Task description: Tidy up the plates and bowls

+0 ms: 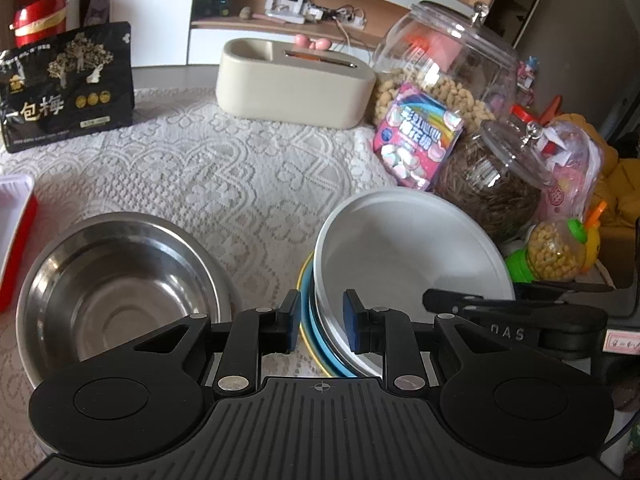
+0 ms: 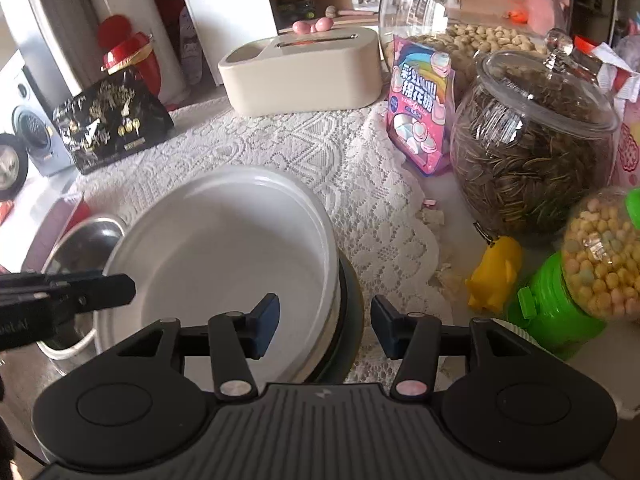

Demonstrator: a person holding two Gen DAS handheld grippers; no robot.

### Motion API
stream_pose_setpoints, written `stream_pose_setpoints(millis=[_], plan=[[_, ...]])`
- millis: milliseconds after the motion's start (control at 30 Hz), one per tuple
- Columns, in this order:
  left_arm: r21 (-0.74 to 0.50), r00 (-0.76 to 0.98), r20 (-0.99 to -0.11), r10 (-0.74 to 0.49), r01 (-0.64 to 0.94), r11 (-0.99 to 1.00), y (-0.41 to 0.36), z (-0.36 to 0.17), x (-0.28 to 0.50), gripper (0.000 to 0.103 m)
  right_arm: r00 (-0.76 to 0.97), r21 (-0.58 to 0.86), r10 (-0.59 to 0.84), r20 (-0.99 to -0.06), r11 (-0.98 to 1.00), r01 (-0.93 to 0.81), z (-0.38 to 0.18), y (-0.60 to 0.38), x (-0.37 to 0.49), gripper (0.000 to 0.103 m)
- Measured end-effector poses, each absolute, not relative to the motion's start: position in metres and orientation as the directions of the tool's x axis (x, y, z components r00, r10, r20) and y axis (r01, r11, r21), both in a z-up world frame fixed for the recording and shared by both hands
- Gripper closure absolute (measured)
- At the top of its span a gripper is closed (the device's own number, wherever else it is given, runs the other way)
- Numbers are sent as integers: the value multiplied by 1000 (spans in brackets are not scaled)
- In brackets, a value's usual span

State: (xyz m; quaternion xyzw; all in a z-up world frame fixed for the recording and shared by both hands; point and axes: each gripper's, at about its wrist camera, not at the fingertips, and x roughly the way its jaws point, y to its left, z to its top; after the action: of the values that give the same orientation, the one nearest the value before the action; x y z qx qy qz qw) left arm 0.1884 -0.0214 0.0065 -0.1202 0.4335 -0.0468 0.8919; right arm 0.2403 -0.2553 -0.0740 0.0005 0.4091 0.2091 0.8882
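lace tablecloth [image 1: 224, 168], wooden shelf [image 1: 280, 26], daylight

a white lace tablecloth [image 1: 224, 168] covers the table. at its back stand a black snack bag [image 1: 66, 84] and a beige tissue box [image 1: 292, 82]. to the right a pink marshmallow packet [image 2: 422, 108] leans against a glass jar of sunflower seeds [image 2: 532, 148], near a green candy dispenser [image 2: 576, 280].

A white bowl [image 1: 412, 248] sat upright atop a stack of blue and yellow plates [image 1: 310, 320], beside an empty steel bowl [image 1: 116, 284].
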Motion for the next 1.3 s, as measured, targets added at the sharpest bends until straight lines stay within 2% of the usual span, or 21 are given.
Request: stream_pose_setpoints(millis=[367, 500, 700, 767, 833, 900, 1067, 1233, 1300], plan=[[-243, 597, -783, -172, -39, 969, -21, 3, 199, 77, 527, 242, 434, -731, 887, -395, -94, -251, 259, 50], [-295, 579, -787, -214, -48, 954, -15, 3, 202, 77, 502, 255, 447, -740, 878, -406, -94, -246, 270, 45], [-332, 535, -809, -246, -70, 941, -12, -2, 211, 72, 457, 192, 454, -765, 838, -511, -89, -233, 287, 42], [-326, 527, -816, -238, -79, 942, -17, -5, 214, 68, 447, 242, 502, -741, 819, -520, -91, -240, 291, 42], [-307, 520, -824, -225, -75, 949, -25, -8, 217, 69, 425, 338, 573, -701, 791, -510, -99, -254, 293, 42], [-269, 509, -838, -199, -67, 961, -34, -11, 218, 70, 397, 396, 587, -705, 791, -466, -108, -265, 297, 42], [-219, 506, -849, -151, -77, 973, -43, -10, 218, 69, 333, 477, 618, -712, 774, -417, -120, -271, 299, 42], [-172, 493, -863, -113, -76, 982, -49, -8, 214, 68, 331, 494, 630, -703, 767, -410, -122, -274, 297, 42], [-141, 488, -869, -84, -81, 987, -52, -7, 214, 63, 331, 495, 631, -702, 766, -410, -122, -275, 296, 42]])
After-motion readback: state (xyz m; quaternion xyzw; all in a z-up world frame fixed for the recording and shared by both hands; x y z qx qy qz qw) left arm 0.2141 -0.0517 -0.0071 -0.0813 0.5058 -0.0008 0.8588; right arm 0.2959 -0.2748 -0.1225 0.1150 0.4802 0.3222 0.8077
